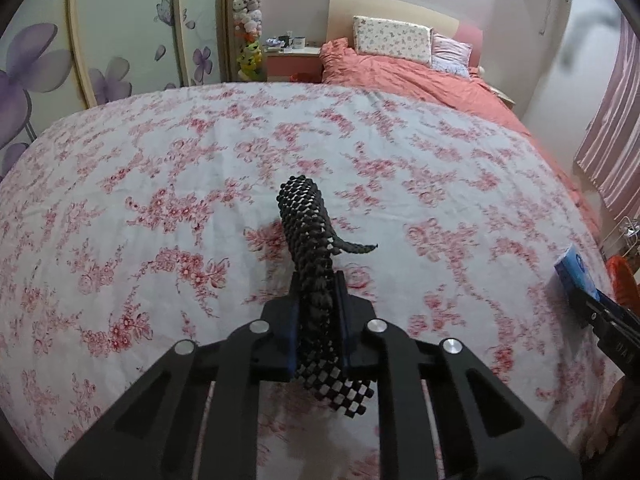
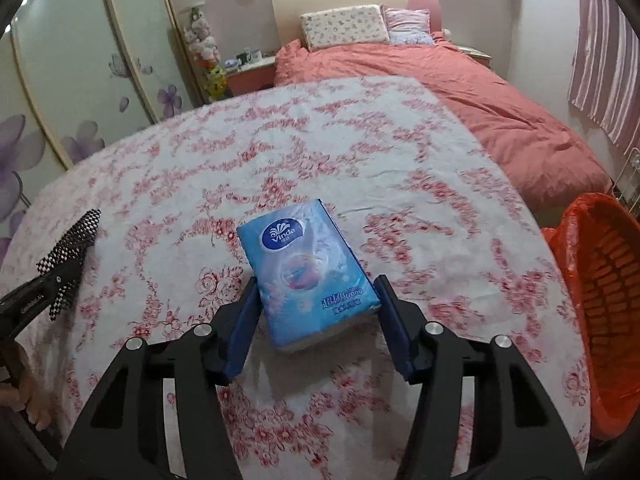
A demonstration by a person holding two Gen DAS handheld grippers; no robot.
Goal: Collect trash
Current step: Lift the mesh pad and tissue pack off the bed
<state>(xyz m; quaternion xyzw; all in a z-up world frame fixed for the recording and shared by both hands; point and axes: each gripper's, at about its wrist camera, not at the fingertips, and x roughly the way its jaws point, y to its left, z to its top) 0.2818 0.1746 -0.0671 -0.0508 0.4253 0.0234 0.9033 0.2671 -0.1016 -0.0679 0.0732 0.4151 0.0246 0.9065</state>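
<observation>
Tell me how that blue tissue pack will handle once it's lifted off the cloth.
The tissue pack looks soft: its wrapper is slightly dented between the right gripper pads, so it will probably squash rather than slip. Flat and rectangular, it shouldn't roll. Likely light for its size.

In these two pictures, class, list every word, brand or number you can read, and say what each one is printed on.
"Vinda": white oval logo on the blue tissue pack.
"Strong": lower right of that pack's face, beside Chinese characters too blurred to read.
Small white print on the side of the left gripper, seen from the right wrist view: too blurred to read.
Nothing else bears legible text.
</observation>
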